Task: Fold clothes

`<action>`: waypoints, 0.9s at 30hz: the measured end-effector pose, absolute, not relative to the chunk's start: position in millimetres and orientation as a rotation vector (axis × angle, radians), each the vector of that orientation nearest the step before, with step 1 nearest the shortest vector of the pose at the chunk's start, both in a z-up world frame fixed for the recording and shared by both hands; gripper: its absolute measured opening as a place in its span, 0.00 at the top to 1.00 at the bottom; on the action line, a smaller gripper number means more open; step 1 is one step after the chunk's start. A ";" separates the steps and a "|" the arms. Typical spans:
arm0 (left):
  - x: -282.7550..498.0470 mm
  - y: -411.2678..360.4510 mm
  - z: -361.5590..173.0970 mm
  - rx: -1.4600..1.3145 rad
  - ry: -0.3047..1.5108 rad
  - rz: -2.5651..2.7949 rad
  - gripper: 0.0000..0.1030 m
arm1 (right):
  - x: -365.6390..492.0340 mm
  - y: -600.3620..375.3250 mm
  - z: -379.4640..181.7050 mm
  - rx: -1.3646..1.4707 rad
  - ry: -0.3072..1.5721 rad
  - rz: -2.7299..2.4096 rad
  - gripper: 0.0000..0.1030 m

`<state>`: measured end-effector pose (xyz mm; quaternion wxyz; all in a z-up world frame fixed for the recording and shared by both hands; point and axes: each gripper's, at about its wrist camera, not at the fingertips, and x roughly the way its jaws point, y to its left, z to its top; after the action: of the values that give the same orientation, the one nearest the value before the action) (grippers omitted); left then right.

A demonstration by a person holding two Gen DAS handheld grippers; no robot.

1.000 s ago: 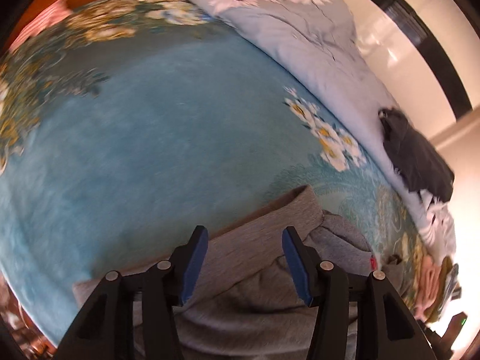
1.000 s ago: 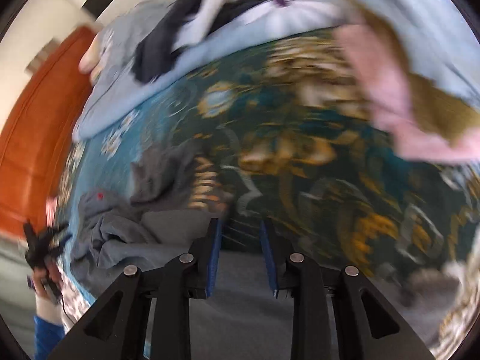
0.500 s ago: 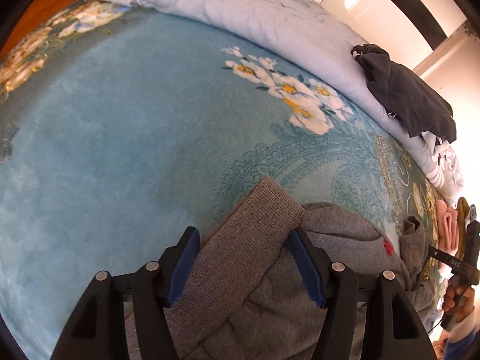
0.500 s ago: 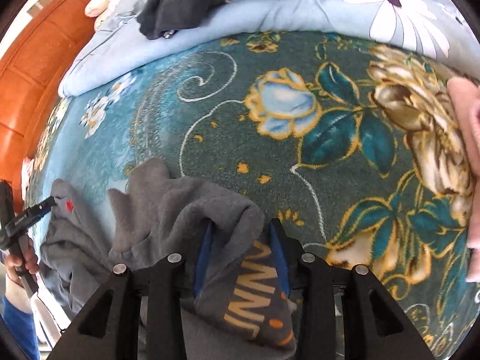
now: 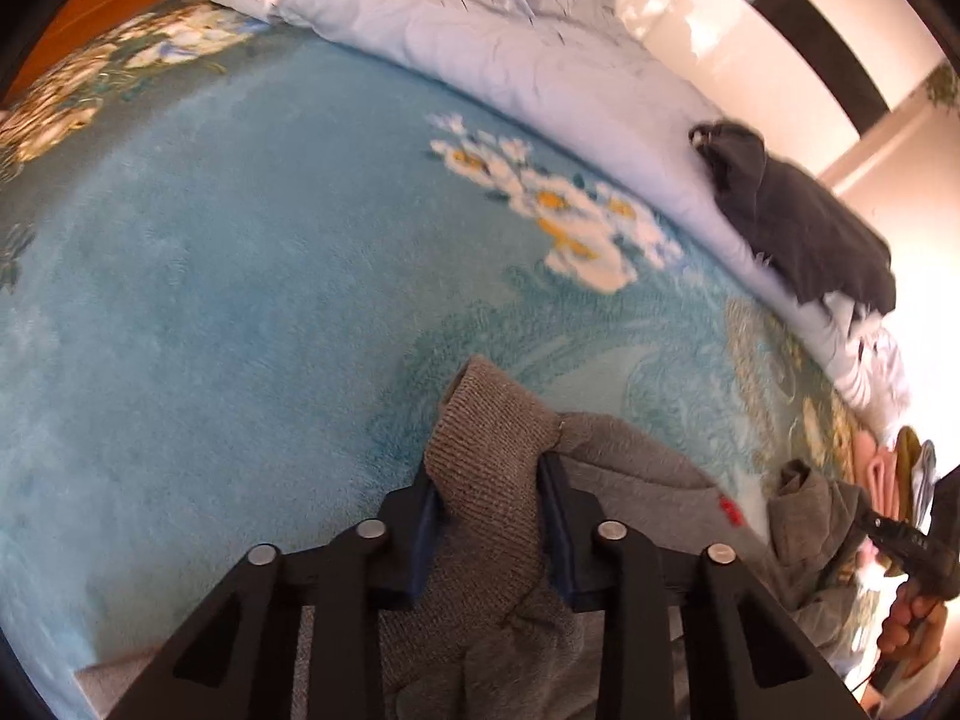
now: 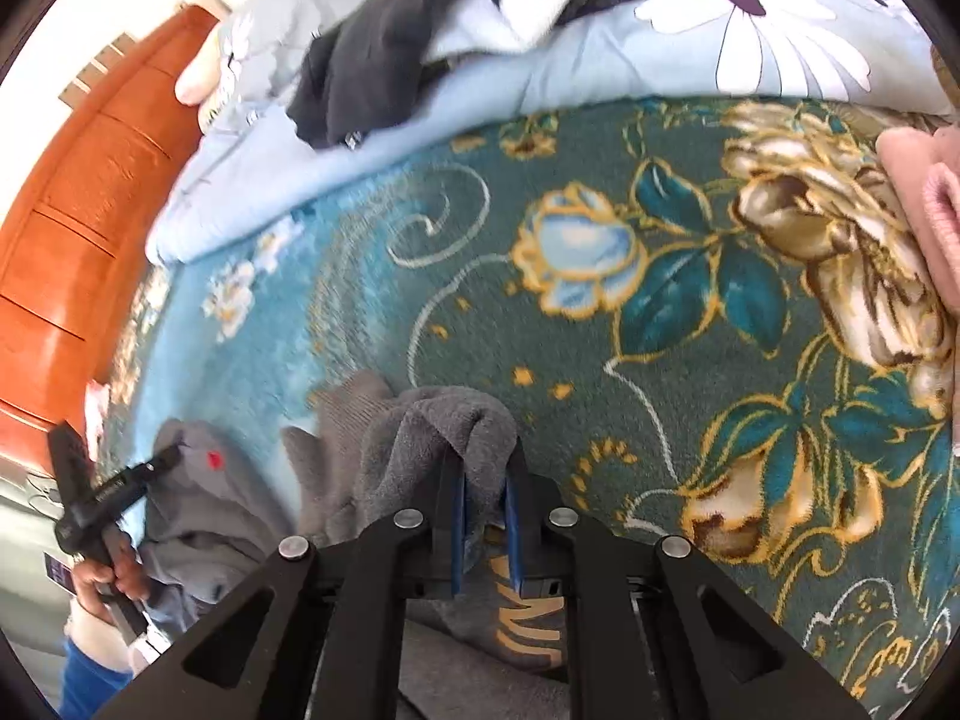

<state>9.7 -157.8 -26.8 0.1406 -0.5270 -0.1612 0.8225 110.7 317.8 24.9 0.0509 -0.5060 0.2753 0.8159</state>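
A grey sweatshirt with a small red tag lies crumpled on the blue floral bedspread. My left gripper is shut on its ribbed hem band, which sticks up between the blue pads. In the right wrist view my right gripper is shut on a bunched fold of the same sweatshirt, whose orange lettering shows below the fingers. The rest of the garment trails left toward the other hand-held gripper.
A light blue flowered duvet is heaped along the far side of the bed with a dark garment on it. Pink folded cloth lies at the right. An orange wooden headboard stands to the left.
Both grippers have closed on the sweatshirt: the left on the ribbed hem, the right on the bunched fold. The cloth has been drawn up between the pads.
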 end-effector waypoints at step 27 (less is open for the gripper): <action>-12.8 -280.9 -20.4 -1.538 -0.868 2.654 0.73 | 108.0 403.6 58.1 -1.225 0.955 2.372 0.92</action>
<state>-12.8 -280.9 -20.4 -0.0231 -0.4824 -0.2723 0.8322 108.0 403.6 58.1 0.1528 -0.4269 0.3328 0.8268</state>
